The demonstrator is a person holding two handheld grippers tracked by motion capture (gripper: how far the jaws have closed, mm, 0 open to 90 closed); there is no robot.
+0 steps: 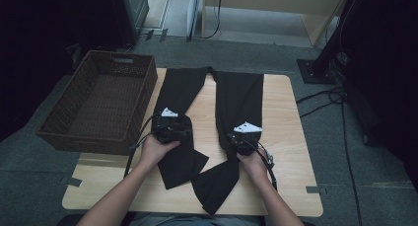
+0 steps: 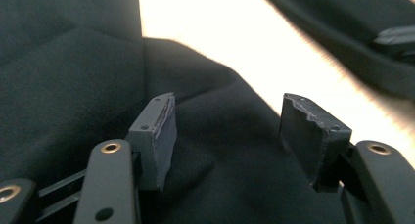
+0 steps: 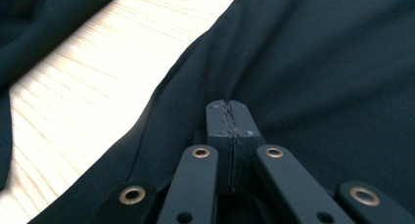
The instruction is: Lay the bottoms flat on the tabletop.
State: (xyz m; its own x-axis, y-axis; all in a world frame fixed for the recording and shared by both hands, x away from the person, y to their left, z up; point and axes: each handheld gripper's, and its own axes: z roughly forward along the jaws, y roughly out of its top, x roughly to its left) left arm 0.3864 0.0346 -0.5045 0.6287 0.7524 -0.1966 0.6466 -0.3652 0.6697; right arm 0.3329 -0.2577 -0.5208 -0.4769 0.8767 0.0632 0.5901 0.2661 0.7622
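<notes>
- The room is dim, with grey carpet around the surface, dark equipment at both sides and black cables trailing across the floor on the right
- The pale rectangular wooden surface (image 1: 283, 137) carries everything; a dark brown woven wicker basket (image 1: 101, 102) with nothing visible inside stands at its left edge, partly overhanging it
- A pair of black fabric trousers (image 1: 236, 97) lies flat on the surface, waist at the far edge, the two legs running towards the person and spreading apart, so the long axis runs far to near; the cuffs lie nearest the person
- Each hand sits over its own leg: the left tool (image 2: 227, 136) above the left leg about halfway down, the right tool (image 3: 229, 121) at the same level on the right leg, so neither has to cross over
- The left tool stands with its jaws apart and black cloth lying between and below the pads (image 2: 166, 136), not yet pinched; the cloth is directly under it, so the coming move looks like a short drop and a squeeze
- The right tool is closed tight on a ridge of trouser fabric, a stitched seam showing between its pads (image 3: 218, 123)
</notes>
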